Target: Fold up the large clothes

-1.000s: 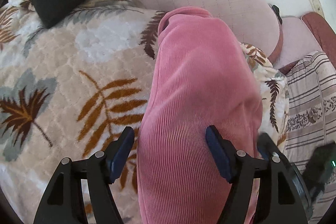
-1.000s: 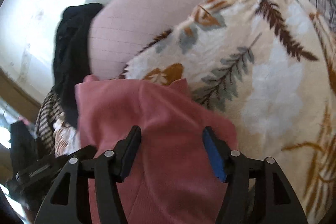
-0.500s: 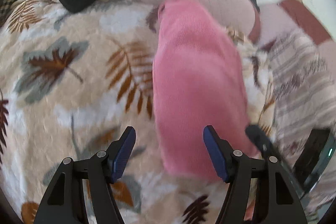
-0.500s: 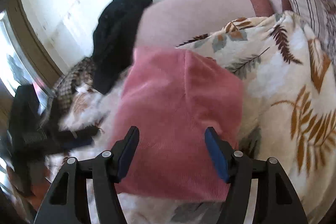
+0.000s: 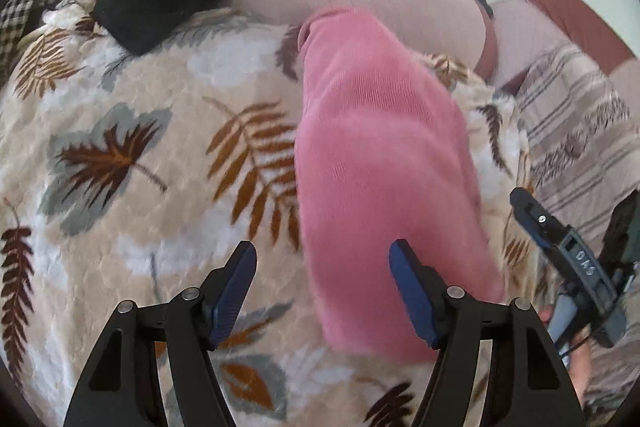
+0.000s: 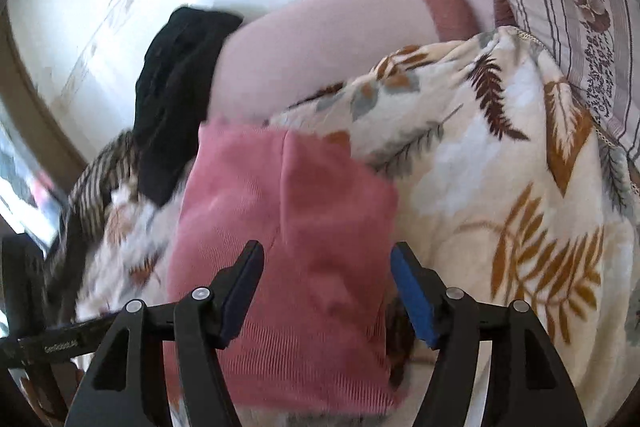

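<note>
On the leaf-print blanket (image 5: 132,155) lies the pink ribbed garment (image 5: 380,163), folded into a long strip; both the left gripper (image 5: 322,291) and right gripper (image 6: 326,291) hang spread and empty above it. It looks soft, light and floppy, best pinched at a near corner

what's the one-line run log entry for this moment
stage: fold check | pink garment: folded, lying on leaf blanket | left gripper: open, empty | right gripper: open, empty
</note>
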A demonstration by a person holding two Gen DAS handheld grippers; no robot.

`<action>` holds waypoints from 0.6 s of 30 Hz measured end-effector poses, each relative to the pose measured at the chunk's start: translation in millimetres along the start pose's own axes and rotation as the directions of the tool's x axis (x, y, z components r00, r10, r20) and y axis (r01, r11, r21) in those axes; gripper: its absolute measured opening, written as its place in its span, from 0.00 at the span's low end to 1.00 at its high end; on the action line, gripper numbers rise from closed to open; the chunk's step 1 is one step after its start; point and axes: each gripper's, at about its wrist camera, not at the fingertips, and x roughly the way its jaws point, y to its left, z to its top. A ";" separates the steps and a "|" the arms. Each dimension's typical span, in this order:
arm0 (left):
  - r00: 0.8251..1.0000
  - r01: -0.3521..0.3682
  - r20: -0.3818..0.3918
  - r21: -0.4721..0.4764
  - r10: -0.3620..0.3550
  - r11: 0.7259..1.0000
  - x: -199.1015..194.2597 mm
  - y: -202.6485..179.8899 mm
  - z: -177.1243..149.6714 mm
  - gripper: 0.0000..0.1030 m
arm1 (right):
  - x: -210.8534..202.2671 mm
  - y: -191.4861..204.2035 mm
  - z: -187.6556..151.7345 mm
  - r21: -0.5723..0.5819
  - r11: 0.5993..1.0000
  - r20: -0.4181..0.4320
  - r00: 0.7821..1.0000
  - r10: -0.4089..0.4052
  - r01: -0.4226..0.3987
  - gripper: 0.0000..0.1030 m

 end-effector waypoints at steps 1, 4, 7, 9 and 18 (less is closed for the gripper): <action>1.000 0.004 0.004 -0.007 -0.004 1.000 1.5 -2.1 6.9 0.66 | 4.1 -1.5 6.5 0.014 1.000 0.009 1.000 0.002 -0.002 0.65; 1.000 0.003 -0.004 0.021 -0.003 1.000 17.5 -15.1 15.5 0.66 | 22.4 -4.4 23.7 0.070 0.997 0.021 1.000 0.020 -0.021 0.65; 0.999 -0.027 -0.034 0.051 0.028 0.998 39.0 -23.2 11.8 0.66 | 53.8 -9.5 26.3 0.103 0.994 -0.005 1.000 0.030 -0.029 0.65; 0.999 0.004 -0.049 0.034 -0.002 0.999 47.5 -20.9 17.2 0.67 | 94.4 -9.8 7.1 0.046 0.997 -0.172 0.983 -0.060 0.069 0.64; 0.998 -0.014 0.067 0.040 0.011 0.999 48.0 -31.0 113.1 0.61 | 74.8 -9.5 13.6 0.043 0.999 -0.043 0.999 0.015 -0.013 0.64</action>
